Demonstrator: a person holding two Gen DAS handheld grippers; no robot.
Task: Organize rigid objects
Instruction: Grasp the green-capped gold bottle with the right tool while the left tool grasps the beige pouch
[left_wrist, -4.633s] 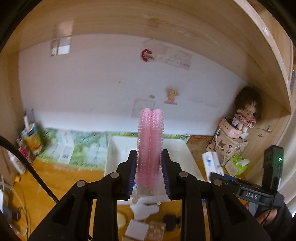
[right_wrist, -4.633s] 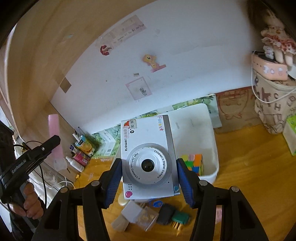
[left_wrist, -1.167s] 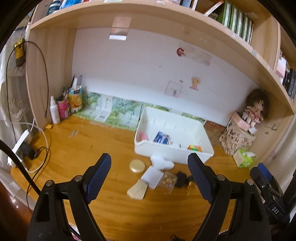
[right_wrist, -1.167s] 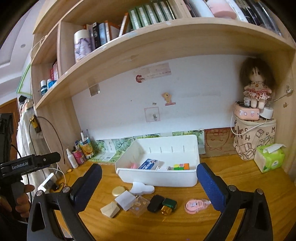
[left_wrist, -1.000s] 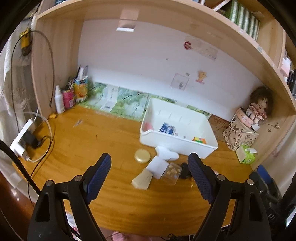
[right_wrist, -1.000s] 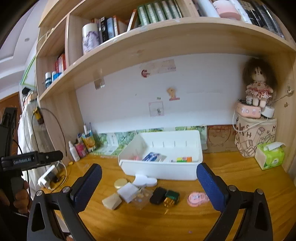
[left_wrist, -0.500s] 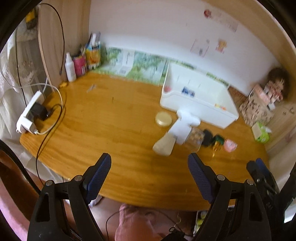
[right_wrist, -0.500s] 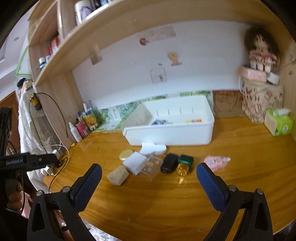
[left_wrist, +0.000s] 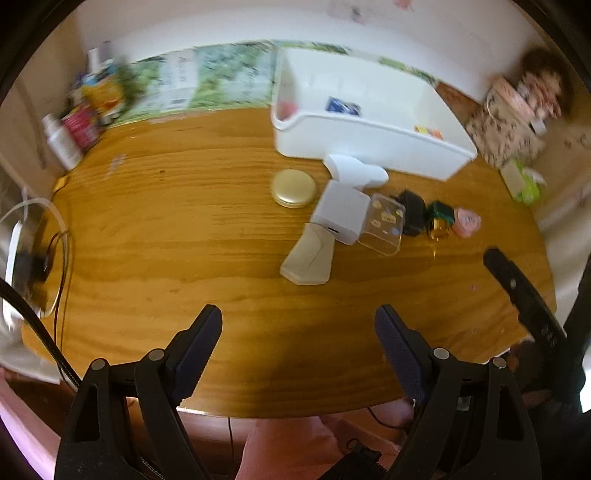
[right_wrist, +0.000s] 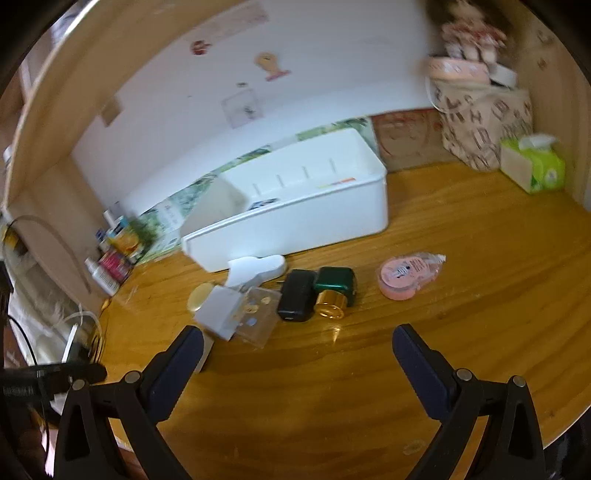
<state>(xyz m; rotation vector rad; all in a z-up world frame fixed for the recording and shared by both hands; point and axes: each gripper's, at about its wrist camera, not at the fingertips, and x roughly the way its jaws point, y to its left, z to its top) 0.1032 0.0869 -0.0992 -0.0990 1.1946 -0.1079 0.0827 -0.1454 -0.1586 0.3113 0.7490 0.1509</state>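
Left wrist view: hovering with jaws wide and empty, both the left gripper (left_wrist: 297, 323) and right gripper (right_wrist: 297, 341), above small items clustered on the bench (left_wrist: 166, 229) before the white bin (left_wrist: 369, 136).

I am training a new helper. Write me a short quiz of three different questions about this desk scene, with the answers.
1. True or false: both grippers hold an object.
2. Which item lies nearest the white bin? A) pink tape dispenser B) white handle-shaped item C) tissue box
3. What colour is the round lid on the desk?

Key: 1 false, the left gripper and right gripper are open and empty; 2 B; 3 gold.
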